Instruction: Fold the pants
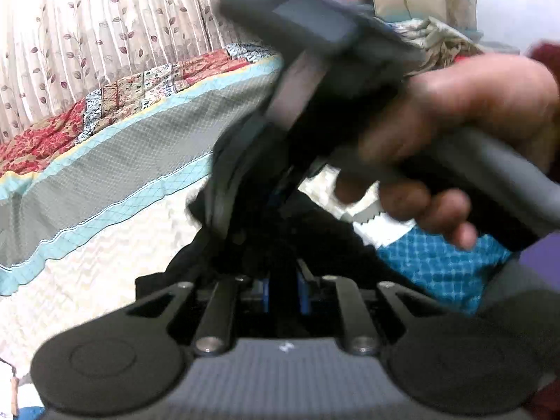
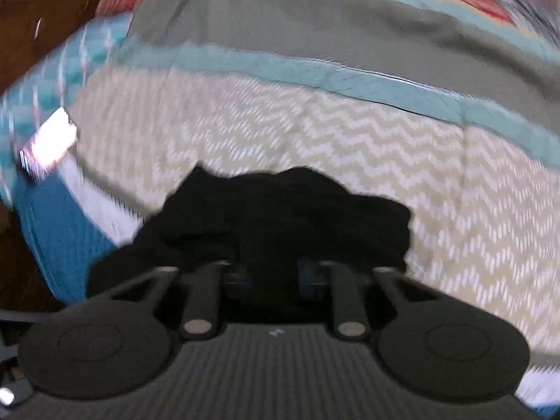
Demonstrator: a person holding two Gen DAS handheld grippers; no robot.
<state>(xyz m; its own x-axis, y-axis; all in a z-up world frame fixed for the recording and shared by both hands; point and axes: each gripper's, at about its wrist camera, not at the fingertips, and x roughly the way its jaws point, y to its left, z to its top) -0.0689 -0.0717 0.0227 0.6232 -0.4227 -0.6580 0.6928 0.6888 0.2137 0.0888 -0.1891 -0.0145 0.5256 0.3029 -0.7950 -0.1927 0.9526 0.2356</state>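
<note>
The black pants (image 2: 280, 210) lie bunched on the quilted bed and fill the space between my right gripper's (image 2: 276, 273) fingers, which are closed on the cloth. In the left wrist view the pants (image 1: 280, 245) are a dark bunch, and my left gripper (image 1: 283, 280) is shut on them too. The right gripper's body and the hand holding it (image 1: 455, 122) cross just in front of the left gripper, very close. The fingertips of both grippers are hidden in black fabric. Both views are motion-blurred.
The bed quilt has a cream zigzag middle (image 2: 385, 147), teal (image 1: 115, 206) and grey (image 2: 315, 28) bands and a red patchwork border (image 1: 52, 133). A floral curtain (image 1: 87, 35) hangs behind. A blue cloth (image 1: 437, 269) lies at the right. Brown wood (image 2: 42, 7) shows beyond the bed's left edge.
</note>
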